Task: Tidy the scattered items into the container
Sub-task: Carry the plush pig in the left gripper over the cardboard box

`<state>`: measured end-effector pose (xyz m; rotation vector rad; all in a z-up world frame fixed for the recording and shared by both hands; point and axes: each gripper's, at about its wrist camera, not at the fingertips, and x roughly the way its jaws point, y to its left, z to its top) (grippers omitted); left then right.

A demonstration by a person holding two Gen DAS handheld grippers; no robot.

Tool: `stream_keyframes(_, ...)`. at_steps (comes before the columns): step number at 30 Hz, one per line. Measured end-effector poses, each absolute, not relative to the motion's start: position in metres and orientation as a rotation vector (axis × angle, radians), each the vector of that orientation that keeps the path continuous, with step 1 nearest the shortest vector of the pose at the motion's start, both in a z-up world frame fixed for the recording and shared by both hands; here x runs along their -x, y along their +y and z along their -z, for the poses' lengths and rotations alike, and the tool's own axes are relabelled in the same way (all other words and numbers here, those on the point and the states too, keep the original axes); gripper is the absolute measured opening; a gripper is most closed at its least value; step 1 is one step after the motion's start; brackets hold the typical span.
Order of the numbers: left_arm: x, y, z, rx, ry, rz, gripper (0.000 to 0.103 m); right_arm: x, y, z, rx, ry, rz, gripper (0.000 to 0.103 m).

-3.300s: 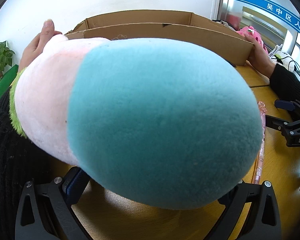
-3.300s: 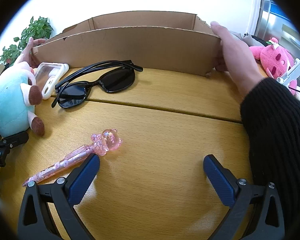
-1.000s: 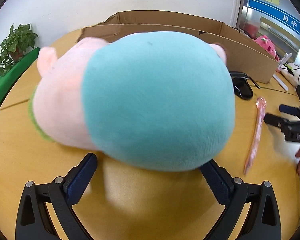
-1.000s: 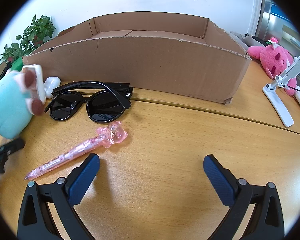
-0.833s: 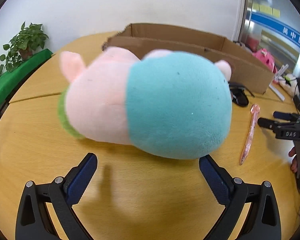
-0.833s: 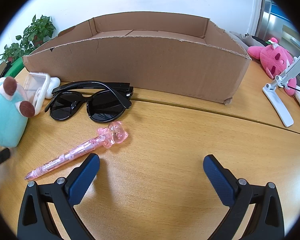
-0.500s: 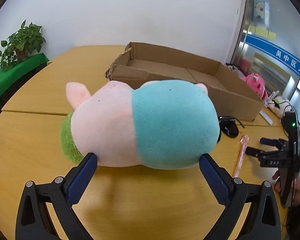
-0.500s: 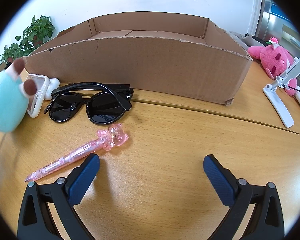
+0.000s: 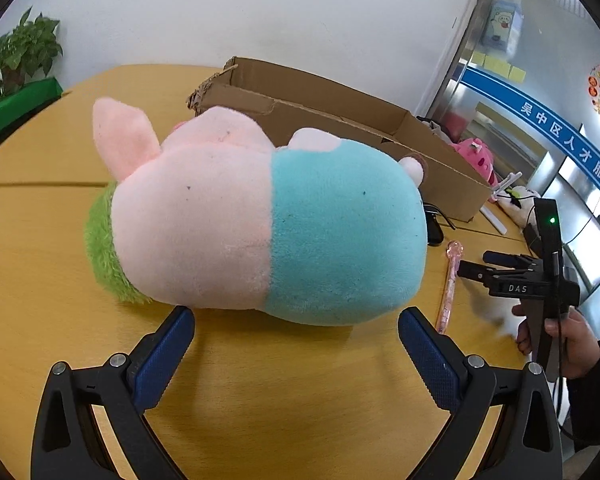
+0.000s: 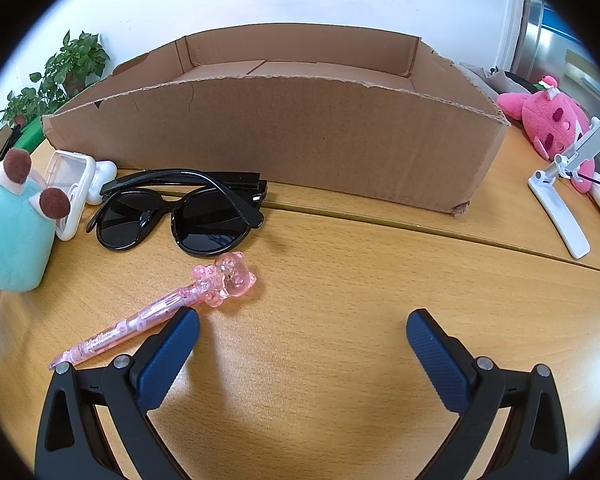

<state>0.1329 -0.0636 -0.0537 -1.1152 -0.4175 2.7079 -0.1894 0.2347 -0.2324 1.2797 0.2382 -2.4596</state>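
Observation:
A pink, teal and green plush pig (image 9: 260, 224) lies on the wooden table just beyond my open, empty left gripper (image 9: 296, 344); its teal end also shows in the right wrist view (image 10: 14, 216). The cardboard box (image 10: 276, 128) stands open behind it. Black sunglasses (image 10: 180, 212), a pink bear-topped pen (image 10: 168, 308) and a white case (image 10: 70, 188) lie in front of the box. My right gripper (image 10: 304, 340) is open and empty, its left finger beside the pen. It also shows in the left wrist view (image 9: 500, 268).
A pink plush (image 10: 548, 120) and a white phone stand (image 10: 564, 184) sit to the right of the box. Potted plants (image 10: 60, 76) stand at the far left. A small white earbud-like item (image 10: 104, 172) lies by the case.
The helping hands have left the box. My left gripper has pulled back from the plush pig, which now lies free on the table. The right gripper has hardly moved.

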Motion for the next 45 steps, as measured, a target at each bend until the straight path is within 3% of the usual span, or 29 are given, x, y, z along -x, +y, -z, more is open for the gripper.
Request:
stream_keyframes(3,-0.132,-0.074,0.061,1.124,-0.544,-2.649,0.103,0.185,0.242,0.227,-1.288,0.228,2.477,0.103)
stream_keyframes(8,-0.135,-0.083,0.061,1.049,-0.587,-2.638,0.103,0.18,0.239,0.213,-1.359,0.209,2.392,0.101)
stream_keyframes(10,-0.14,-0.085,0.054,0.983,-0.592,-2.627,0.103,0.166,0.243,0.183,-1.197,0.151,2.388,0.101)
stream_keyframes(17,-0.14,-0.106,0.05,0.929,-0.762,-2.567,0.103,0.112,0.175,0.1,-0.703,0.381,2.18,0.102)
stream_keyframes(22,-0.137,-0.12,0.053,0.927,-0.861,-2.555,0.103,0.114,0.09,0.114,-0.591,0.585,1.998,0.102)
stream_keyframes(26,-0.131,-0.135,0.062,0.979,-0.961,-2.614,0.102,0.128,0.048,0.136,-0.645,0.585,1.867,0.102)
stream_keyframes(29,-0.132,-0.153,0.069,0.932,-1.128,-2.578,0.102,0.14,0.035,0.154,-0.758,0.528,1.813,0.102)
stream_keyframes(31,-0.134,-0.16,0.07,0.885,-1.18,-2.573,0.102,0.137,0.036,0.166,-0.819,0.496,1.787,0.096)
stream_keyframes(33,-0.134,-0.161,0.071,0.883,-1.192,-2.585,0.102,0.122,0.044,0.175,-0.816,0.504,1.818,0.091)
stream_keyframes(38,-0.125,-0.141,0.075,0.885,-1.244,-2.42,0.102,0.084,0.08,0.178,-0.878,0.3,1.815,0.083)
stream_keyframes(45,-0.125,-0.096,0.064,0.989,-1.141,-2.36,0.086,0.022,0.113,0.186,-0.891,0.242,1.842,0.083)
